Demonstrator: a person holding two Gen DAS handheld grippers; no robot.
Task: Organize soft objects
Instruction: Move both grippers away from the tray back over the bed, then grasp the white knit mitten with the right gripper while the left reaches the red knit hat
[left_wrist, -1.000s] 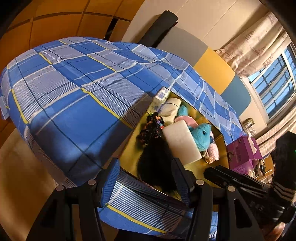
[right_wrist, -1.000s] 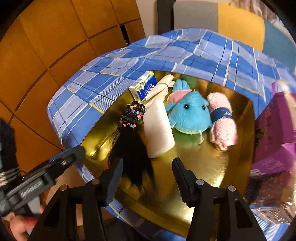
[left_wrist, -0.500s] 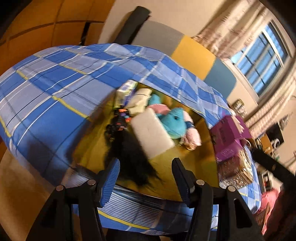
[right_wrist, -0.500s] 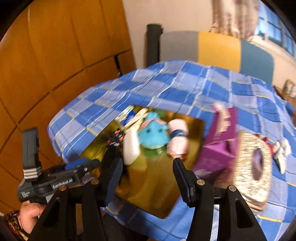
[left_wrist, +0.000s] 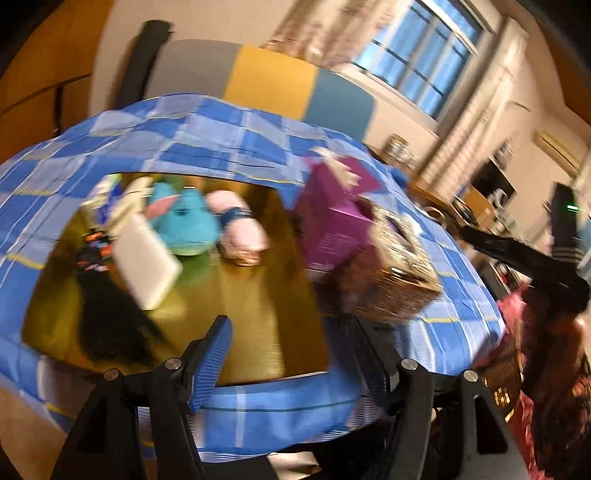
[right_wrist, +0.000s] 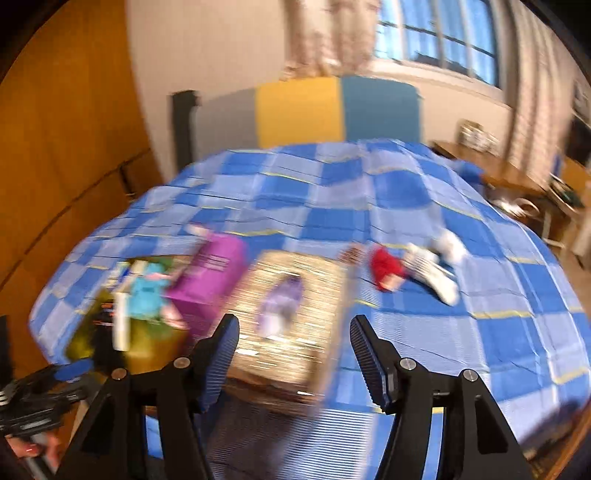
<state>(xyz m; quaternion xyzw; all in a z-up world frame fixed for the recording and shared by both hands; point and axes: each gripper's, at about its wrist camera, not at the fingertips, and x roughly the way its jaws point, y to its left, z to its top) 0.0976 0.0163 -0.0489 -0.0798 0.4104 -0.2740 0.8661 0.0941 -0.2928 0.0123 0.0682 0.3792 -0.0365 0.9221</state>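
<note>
We are swinging both grippers toward the loose red soft toy (right_wrist: 386, 271) and white cloth (right_wrist: 437, 273) on the bed (right_wrist: 480, 350). The left gripper (left_wrist: 291, 354) and right gripper (right_wrist: 293, 347) have just been opening, nothing between them; we should slow before reaching, since both views are blurring.

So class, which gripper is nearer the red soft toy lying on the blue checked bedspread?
Right. The right gripper faces the red soft toy, just beyond its fingertips; the left gripper hovers over the gold tray.
</note>
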